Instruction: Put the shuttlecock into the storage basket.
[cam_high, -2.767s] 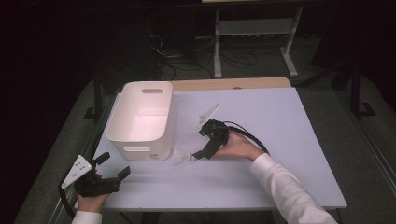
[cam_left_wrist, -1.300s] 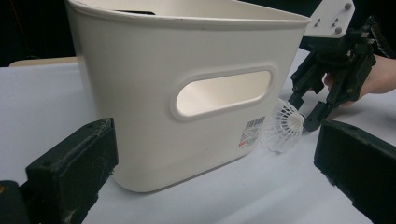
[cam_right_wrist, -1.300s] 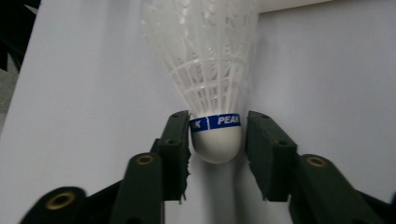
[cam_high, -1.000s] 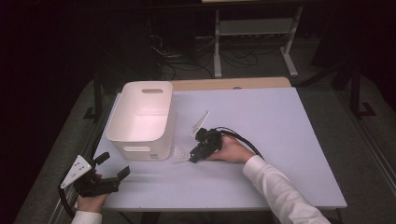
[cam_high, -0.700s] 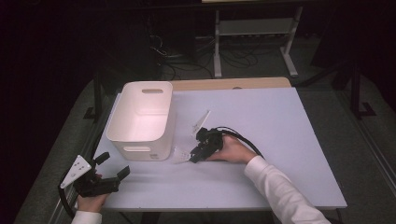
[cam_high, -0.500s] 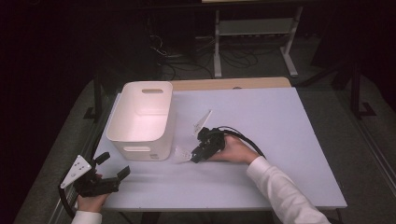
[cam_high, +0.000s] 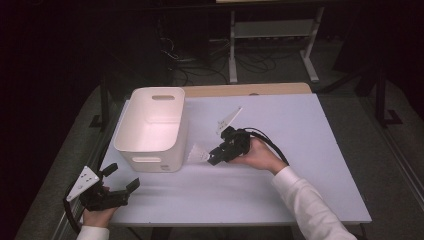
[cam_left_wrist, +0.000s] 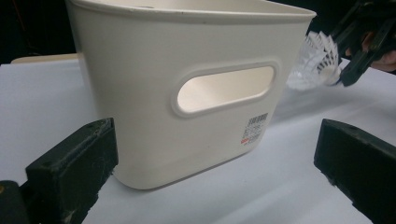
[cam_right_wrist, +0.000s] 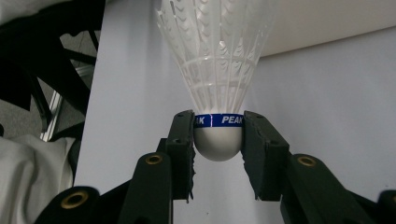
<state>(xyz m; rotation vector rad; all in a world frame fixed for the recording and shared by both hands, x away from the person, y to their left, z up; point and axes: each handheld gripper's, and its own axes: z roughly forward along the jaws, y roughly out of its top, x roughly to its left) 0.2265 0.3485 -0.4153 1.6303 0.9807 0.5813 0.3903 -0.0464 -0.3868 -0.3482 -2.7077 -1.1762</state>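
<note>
Right gripper view: my right gripper (cam_right_wrist: 218, 140) clamps the shuttlecock (cam_right_wrist: 218, 70) by its cork beside the white bin (cam_high: 152, 125); my left gripper (cam_high: 116, 186) gapes wide

dim room | table (cam_high: 310, 130) lit from above | soft focus

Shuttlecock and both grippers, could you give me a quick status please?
Right gripper shut on shuttlecock at its cork base. Left gripper open, idle at table edge. White bin beside shuttlecock; nothing between them.
</note>
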